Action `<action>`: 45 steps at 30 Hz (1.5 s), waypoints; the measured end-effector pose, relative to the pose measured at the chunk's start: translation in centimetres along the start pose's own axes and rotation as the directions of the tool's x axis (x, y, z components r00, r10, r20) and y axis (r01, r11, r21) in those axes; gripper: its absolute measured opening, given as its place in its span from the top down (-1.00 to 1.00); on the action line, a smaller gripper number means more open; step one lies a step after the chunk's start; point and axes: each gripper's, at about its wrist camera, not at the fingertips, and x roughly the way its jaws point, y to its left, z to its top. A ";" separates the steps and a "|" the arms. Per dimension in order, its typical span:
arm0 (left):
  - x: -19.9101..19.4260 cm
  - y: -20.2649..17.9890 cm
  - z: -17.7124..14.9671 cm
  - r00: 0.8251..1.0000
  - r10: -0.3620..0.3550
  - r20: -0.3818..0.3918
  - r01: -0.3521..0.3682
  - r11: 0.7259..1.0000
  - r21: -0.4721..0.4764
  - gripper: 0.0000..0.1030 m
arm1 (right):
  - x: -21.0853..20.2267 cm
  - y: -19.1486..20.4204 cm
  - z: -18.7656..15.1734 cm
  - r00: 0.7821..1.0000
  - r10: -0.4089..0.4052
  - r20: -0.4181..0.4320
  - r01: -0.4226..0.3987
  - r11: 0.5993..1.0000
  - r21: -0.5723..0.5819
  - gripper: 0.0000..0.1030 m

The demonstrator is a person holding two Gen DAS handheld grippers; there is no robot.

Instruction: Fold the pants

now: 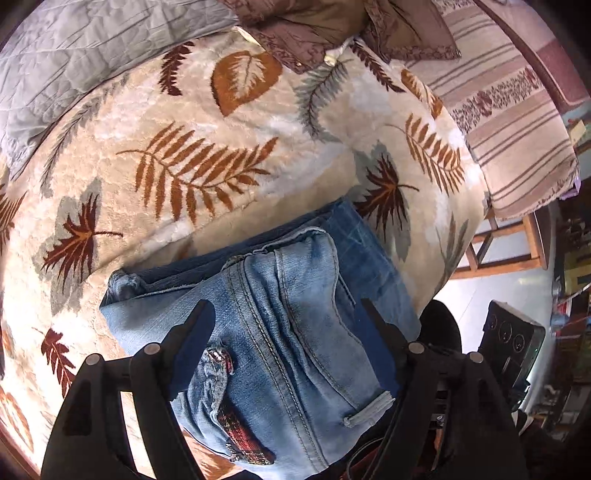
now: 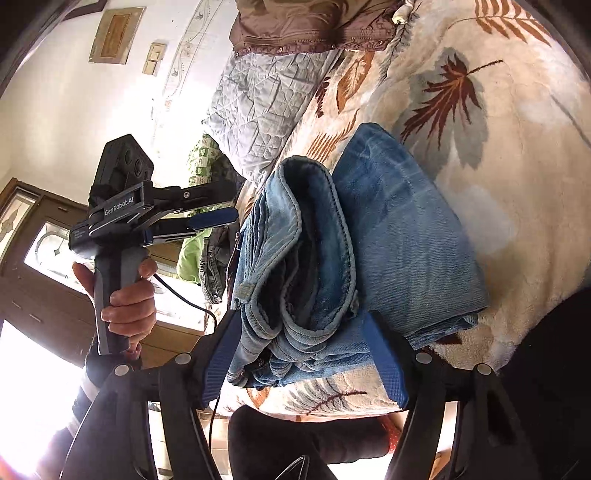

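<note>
We see the folded jeans at the blanket's near edge, between the spread right gripper jaws; the left gripper hangs clear, jaws nearly together.

Folded pants on blanket, quilt behind, striped pillow right

Bed: covered by a cream plush blanket printed with rust and grey leaves.
Jeans: folded blue jeans lie on the blanket near the bed's edge.
Quilt: a grey quilt lies beside the blanket.
Pillows: a brown pillow and a striped pillow at the far end.
</note>
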 end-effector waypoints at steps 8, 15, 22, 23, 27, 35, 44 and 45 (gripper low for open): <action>1.4 -3.0 1.1 0.987 0.155 -0.035 -0.140 0.950 0.279 -0.51 | 1.4 0.6 -0.1 0.998 -0.009 -0.060 0.007 1.000 -0.028 -0.53; 2.7 -2.2 1.7 0.988 0.142 -0.066 -0.112 0.935 0.335 -0.51 | 1.8 -0.4 0.4 0.999 0.027 -0.031 -0.026 0.999 0.046 -0.58; 5.9 -0.2 1.1 0.991 0.092 -0.100 -0.064 0.965 0.253 -0.51 | 4.4 0.7 0.4 0.994 0.065 -0.082 -0.064 0.998 0.016 -0.54; 5.6 -0.2 0.8 0.993 0.082 -0.079 -0.060 0.965 0.256 -0.50 | 4.5 0.6 0.5 0.994 0.070 -0.080 -0.068 0.997 0.025 -0.44; 3.6 0.5 0.0 0.998 0.060 -0.022 -0.055 0.977 0.204 -0.01 | 4.8 0.1 0.4 0.995 0.050 -0.088 -0.047 0.998 0.043 0.06; -2.7 -0.2 -1.1 0.993 0.005 0.117 -0.022 0.989 0.143 0.10 | 2.0 4.0 0.7 0.993 0.109 -0.037 -0.112 0.989 -0.097 0.40; 1.5 -5.2 2.7 0.995 0.037 0.089 -0.046 0.994 0.096 0.10 | -3.1 0.6 2.7 0.994 0.056 0.098 -0.054 0.998 -0.023 0.43; 2.5 -5.7 3.0 0.996 0.050 0.074 -0.056 0.995 0.088 0.10 | -3.3 -0.1 2.6 0.995 0.036 0.097 -0.035 0.999 -0.007 0.43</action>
